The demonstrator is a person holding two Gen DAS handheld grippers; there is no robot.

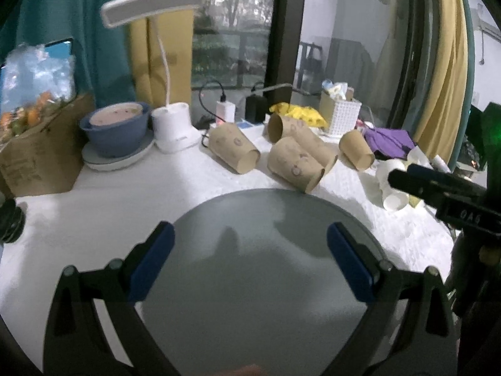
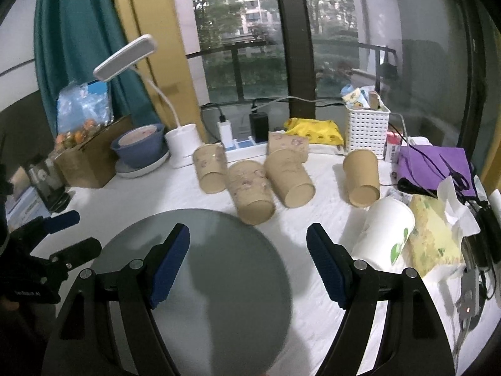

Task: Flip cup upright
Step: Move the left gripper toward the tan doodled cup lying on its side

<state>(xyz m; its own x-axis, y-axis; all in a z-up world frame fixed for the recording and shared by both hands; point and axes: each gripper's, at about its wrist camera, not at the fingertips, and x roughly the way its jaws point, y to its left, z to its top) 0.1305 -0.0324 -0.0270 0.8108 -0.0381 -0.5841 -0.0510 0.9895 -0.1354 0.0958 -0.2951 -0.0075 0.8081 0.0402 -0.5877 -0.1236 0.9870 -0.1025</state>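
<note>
Jaws apart on left gripper (image 1: 250, 241) and right gripper (image 2: 248, 242) — brown cups (image 2: 250, 195) lying sideways beyond grey disc (image 2: 219, 266).

Both views are dim and greyish, lit mainly by overcast daylight through the window (image 2: 247, 47) behind the table (image 2: 313, 282); the white desk lamp (image 2: 125, 58) gives no visible glow. Soft, blurred shadows lie on the round grey mat (image 2: 219, 282). The left wrist view is smeared with blur, the brown paper cups (image 1: 294, 164) soft-edged; the right wrist view is sharper. Fisheye distortion bends the window frame and curtains, and the corners fall to black. A green glare spot shows at the right edge of the left view
</note>
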